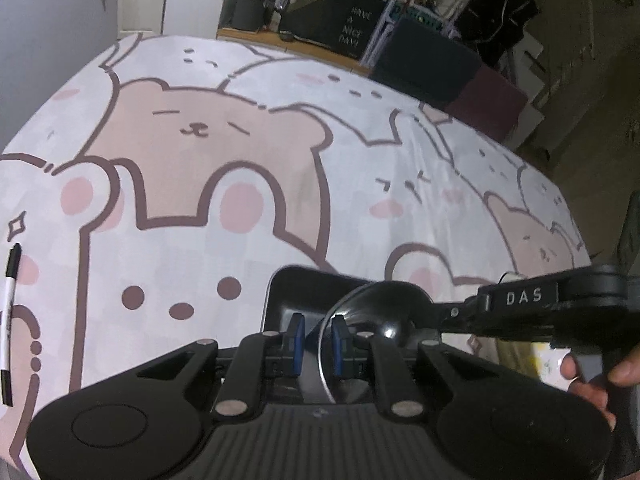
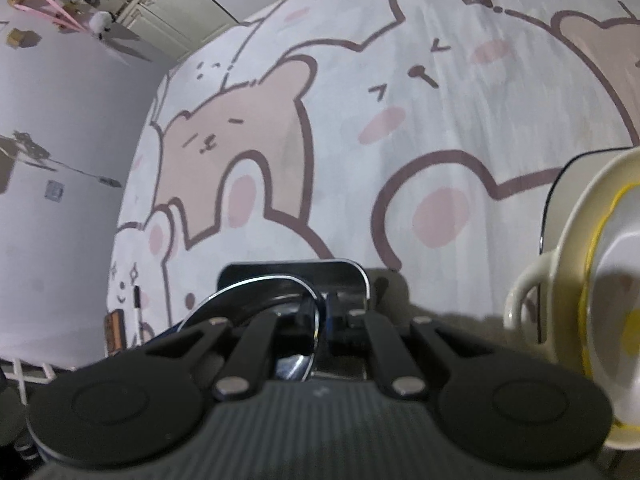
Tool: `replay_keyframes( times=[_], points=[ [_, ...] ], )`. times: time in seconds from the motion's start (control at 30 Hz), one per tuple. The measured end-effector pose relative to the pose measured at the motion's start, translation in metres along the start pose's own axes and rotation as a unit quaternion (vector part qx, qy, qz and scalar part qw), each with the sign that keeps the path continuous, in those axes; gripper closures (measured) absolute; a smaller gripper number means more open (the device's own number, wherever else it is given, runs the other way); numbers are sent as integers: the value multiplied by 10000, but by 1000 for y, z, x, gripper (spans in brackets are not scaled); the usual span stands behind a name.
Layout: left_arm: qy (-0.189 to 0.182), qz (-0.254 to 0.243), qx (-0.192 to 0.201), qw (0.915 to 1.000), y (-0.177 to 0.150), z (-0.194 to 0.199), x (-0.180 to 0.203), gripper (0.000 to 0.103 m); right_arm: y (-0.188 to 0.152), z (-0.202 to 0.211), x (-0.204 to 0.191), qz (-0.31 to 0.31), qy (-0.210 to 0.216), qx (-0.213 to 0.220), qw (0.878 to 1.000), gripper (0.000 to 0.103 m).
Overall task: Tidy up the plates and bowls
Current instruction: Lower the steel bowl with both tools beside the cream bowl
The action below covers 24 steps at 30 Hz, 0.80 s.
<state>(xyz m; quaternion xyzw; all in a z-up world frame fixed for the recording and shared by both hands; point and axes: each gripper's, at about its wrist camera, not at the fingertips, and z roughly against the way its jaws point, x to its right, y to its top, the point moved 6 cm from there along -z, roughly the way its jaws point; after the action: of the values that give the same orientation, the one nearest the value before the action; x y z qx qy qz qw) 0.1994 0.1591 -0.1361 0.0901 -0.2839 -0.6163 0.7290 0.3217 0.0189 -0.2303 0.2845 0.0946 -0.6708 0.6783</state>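
Cartoon-bear bedsheet [image 1: 200, 208] covers the whole work surface, pink and white, mostly bare in the middle. Far left edge of the sheet in the left wrist view: a marker pen [image 1: 9, 320], lying lengthwise, well apart from the action. Behind the sheet, a cluttered background: dark box with white lettering [image 1: 344, 28], shelving, dark fabric hanging at right.

Left gripper [image 1: 319, 334] low centre, blue pads close together, clenched on the rim of a shiny dark round bowl [image 1: 384, 308]. Bowl sits over a black rectangular tray [image 1: 288, 292], which lies flat on the sheet just ahead of the fingers. From the right, the right gripper [image 1: 448, 316] reaches in at the bowl's opposite rim; a hand [image 1: 592, 376] grips its handle at the right edge.

Right wrist view, left to right: pale wall, marker pen [image 2: 137, 312] small near the sheet's left edge, then the same bowl [image 2: 280, 296] with its glossy rim pinched between the right gripper's [image 2: 322, 320] nearly closed fingers, the tray [image 2: 296, 272] beyond it. Shadow falls on the sheet right of the tray. Far right: stacked cream dishes with yellow trim [image 2: 576, 240], a handle sticking out left, close beside the gripper body and near the tray.
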Motion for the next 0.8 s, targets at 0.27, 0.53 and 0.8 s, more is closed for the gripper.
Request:
replay_keyframes(
  times=[0.27,0.53,0.8],
  points=[
    [23,-74,-164,9998,-3,-20,-3,88,4,-15,-2,158,-228,10,9996,97],
    [-65,3,-47,10000,5,-25,-2,88,7,-20,-10,360,-321,168,9987,98],
    [-151,-147,-60,9998,11,-35,8,88,12,-19,-4,260,-345,328,9985,97]
  ],
)
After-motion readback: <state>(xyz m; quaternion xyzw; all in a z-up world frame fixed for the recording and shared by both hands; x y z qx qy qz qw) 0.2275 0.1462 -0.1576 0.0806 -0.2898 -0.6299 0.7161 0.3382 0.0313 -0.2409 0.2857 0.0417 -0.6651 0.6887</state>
